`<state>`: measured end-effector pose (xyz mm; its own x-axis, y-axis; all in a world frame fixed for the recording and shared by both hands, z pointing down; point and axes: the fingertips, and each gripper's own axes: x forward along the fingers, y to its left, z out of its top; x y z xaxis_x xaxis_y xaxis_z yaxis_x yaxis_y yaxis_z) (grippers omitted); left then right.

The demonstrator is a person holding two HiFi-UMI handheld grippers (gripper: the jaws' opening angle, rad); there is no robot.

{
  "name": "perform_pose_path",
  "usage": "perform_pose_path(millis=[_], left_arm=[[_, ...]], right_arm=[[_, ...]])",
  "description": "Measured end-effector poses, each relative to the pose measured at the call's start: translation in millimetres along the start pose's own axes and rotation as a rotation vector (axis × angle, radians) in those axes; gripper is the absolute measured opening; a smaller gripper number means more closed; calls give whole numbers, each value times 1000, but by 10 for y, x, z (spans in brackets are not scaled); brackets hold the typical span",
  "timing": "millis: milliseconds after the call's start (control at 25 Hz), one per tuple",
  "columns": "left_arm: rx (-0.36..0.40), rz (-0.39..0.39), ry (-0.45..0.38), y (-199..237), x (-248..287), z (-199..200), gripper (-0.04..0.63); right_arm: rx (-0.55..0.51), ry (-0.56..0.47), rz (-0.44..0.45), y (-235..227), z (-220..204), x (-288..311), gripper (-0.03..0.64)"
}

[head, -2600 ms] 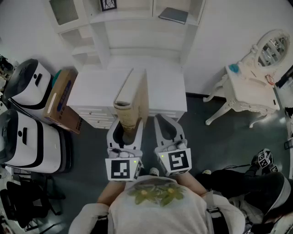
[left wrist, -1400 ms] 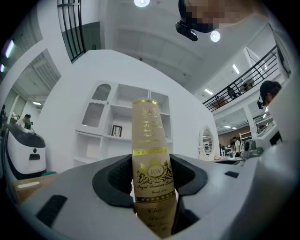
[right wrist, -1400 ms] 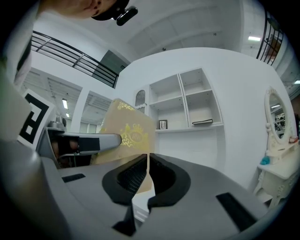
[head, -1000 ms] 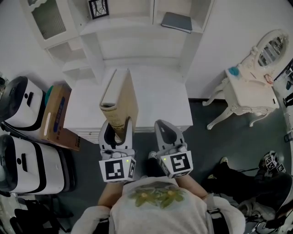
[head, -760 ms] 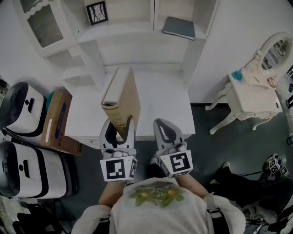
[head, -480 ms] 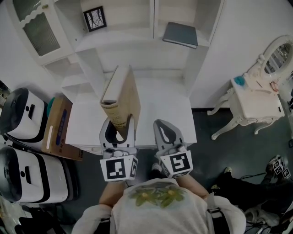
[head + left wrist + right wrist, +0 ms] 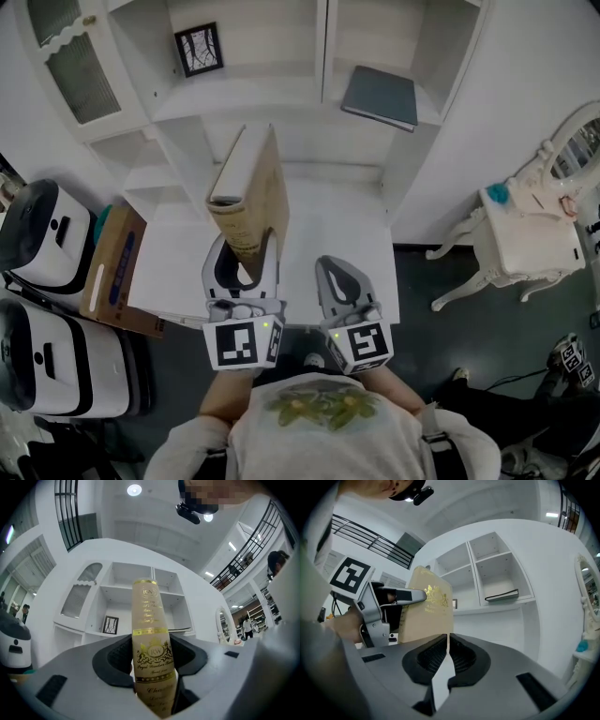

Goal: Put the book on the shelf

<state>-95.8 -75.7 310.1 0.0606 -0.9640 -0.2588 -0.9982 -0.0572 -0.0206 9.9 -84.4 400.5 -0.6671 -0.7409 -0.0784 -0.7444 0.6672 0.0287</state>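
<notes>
A thick tan book (image 7: pixel 246 192) with gold lettering stands upright on its edge, spine toward me, over the white counter (image 7: pixel 337 230). My left gripper (image 7: pixel 242 265) is shut on the lower end of its spine (image 7: pixel 150 634). The white shelf unit (image 7: pixel 281 89) rises just beyond it, with open compartments (image 7: pixel 126 599). My right gripper (image 7: pixel 339 281) hovers beside the left one, shut with nothing in it. In the right gripper view its jaws (image 7: pixel 446 641) meet, and the book (image 7: pixel 429 611) and left gripper (image 7: pixel 375 604) show at the left.
A grey book (image 7: pixel 380 97) lies flat in the right compartment; a framed picture (image 7: pixel 199 49) stands in the left one. A glass-door cupboard (image 7: pixel 66 52) is at upper left. A cardboard box (image 7: pixel 108 267) and round white machines (image 7: pixel 37 234) stand left, a white vanity table (image 7: pixel 530 248) right.
The shelf unit has come closer and lower in the head view. The book, still held by the left gripper, now reaches up toward the shelf's lower compartments. The right gripper stayed shut alongside.
</notes>
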Motion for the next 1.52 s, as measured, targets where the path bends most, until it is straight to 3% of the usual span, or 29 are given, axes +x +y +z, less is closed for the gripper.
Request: perform_pose_path(millis=[600,1520], left_arm=[[0,-52,-15,121,598,88,233],[7,-122,-127,199,1249,492,233]], right_arm=[[16,21,-18,-150,-43,460,38],[5,-19,-74,-333,98,908,38]])
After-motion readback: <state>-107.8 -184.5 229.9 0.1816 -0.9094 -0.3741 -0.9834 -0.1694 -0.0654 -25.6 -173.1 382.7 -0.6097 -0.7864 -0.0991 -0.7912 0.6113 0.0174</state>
